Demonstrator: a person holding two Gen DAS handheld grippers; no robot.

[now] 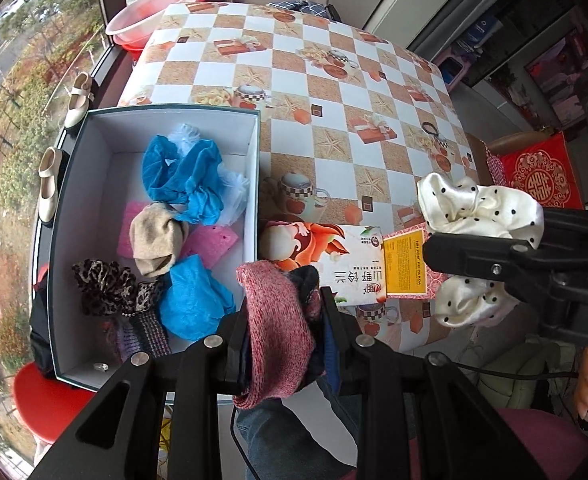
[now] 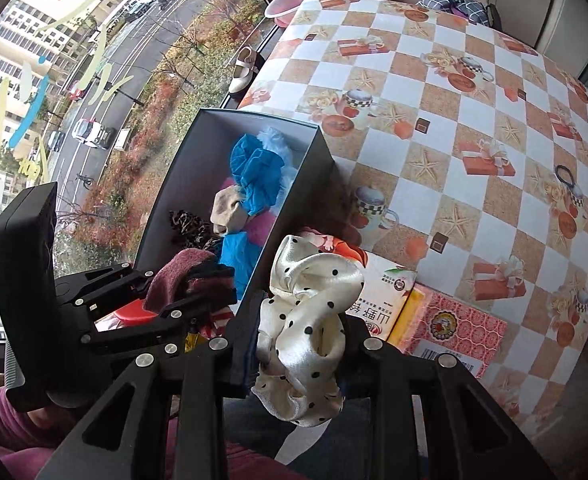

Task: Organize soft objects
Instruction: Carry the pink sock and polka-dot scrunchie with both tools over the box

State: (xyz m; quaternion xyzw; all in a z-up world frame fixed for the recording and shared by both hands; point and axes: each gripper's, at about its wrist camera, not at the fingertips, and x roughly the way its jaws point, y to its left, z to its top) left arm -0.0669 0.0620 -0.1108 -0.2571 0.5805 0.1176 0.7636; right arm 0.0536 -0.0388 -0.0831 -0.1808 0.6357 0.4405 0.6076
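Observation:
My left gripper [image 1: 283, 316] is shut on a pink knitted sock [image 1: 277, 320], held at the near right corner of the open white box [image 1: 253, 152]. The box holds blue cloths [image 1: 185, 176], a beige sock [image 1: 155, 240], a leopard scrunchie [image 1: 105, 284] and pink sponges [image 1: 209, 240]. My right gripper [image 2: 300, 328] is shut on a cream polka-dot scrunchie [image 2: 310, 320], held in front of the table edge to the right of the box [image 2: 294, 200]. The left gripper [image 2: 197, 284] with the sock [image 2: 173, 272] shows in the right wrist view; the right gripper [image 1: 434, 248] with the scrunchie [image 1: 478, 208] in the left.
A printed tissue carton [image 1: 334, 256] and a pink-and-yellow packet [image 1: 408, 264] lie on the checkered tablecloth [image 1: 294, 80] beside the box. A black hair tie [image 1: 430, 128] lies further right. Cream shoes [image 1: 49, 184] sit on the window sill; a red stool [image 1: 49, 400] stands below the box.

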